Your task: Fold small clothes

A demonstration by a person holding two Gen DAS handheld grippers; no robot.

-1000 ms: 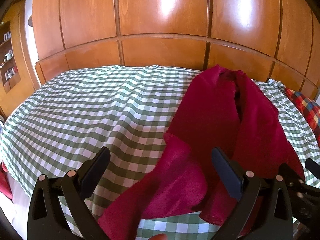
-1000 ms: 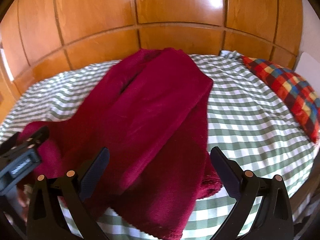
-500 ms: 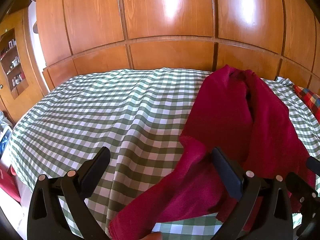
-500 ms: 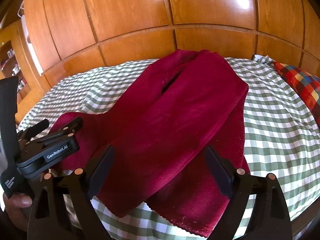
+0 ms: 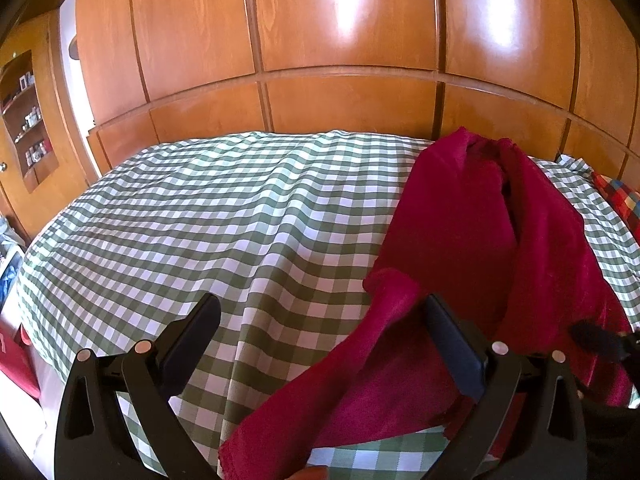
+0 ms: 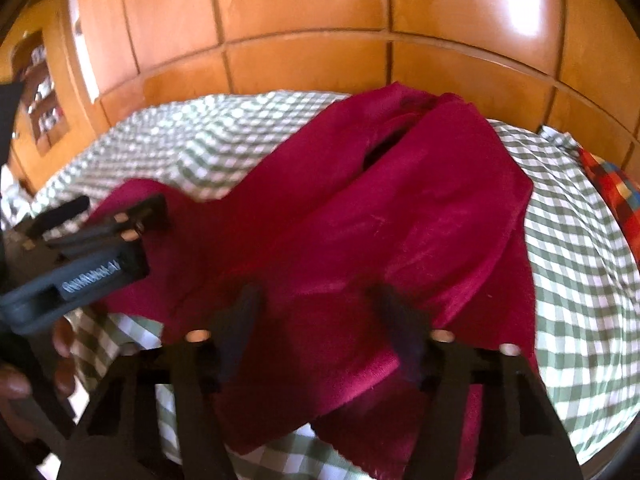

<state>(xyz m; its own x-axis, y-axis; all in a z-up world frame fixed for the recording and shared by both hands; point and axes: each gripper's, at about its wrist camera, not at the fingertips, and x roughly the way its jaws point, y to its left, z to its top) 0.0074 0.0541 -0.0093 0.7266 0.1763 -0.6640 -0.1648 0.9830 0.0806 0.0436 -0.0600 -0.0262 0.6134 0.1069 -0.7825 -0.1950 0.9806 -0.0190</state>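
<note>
A: Where is the red garment (image 5: 460, 248)?
B: Spread on the checked bed (image 5: 224, 216), one end near the edge.
A: Are they holding it?
B: No. The left hand-held gripper (image 5: 320, 334) is spread wide. The right hand-held gripper (image 6: 324, 320) is apart too, right over the near cloth, probably to pinch it.

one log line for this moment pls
left gripper open, empty | right gripper open over red garment | checked bedsheet | fold pending
</note>
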